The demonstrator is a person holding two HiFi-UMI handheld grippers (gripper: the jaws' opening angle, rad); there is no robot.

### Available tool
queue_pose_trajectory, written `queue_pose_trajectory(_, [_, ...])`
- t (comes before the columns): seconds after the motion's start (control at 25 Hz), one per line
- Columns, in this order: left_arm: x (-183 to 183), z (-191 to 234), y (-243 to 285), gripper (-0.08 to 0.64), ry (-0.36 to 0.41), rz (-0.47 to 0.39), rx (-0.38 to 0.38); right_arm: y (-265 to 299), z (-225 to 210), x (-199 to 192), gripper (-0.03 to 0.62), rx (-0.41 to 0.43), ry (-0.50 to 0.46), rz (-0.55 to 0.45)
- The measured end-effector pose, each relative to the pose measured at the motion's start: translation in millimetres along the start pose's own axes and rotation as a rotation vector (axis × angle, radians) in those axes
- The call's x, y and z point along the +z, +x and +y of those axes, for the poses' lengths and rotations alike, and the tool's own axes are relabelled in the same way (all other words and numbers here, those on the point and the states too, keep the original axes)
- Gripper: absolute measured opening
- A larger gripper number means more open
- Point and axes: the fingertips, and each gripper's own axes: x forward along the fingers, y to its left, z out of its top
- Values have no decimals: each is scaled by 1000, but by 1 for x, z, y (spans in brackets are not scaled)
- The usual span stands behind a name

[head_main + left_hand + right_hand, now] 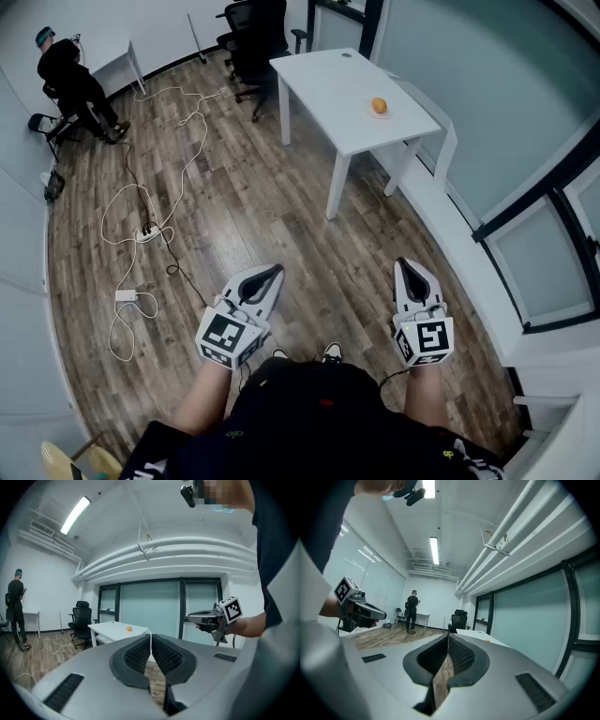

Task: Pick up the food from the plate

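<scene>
The left gripper (151,638) has its fingers (138,656) pressed together with nothing between them. The right gripper (447,638) likewise shows fingers (460,656) closed on nothing. Both hang low in front of the person, over the wood floor (234,206) and well apart from the white tabletop (323,89). The orange food (379,105) sits on its plate (389,113) toward one long edge of the tabletop. As I judge it, nothing is done yet: the approach, the grasp and the lift all remain.
</scene>
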Motion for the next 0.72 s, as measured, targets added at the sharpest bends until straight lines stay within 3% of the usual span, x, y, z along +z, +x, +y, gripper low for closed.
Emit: queue_pose_trajectory(0.72, [-2,-7,-1,26,-7,-7,7,-3,-4,5,28,19,12,-33])
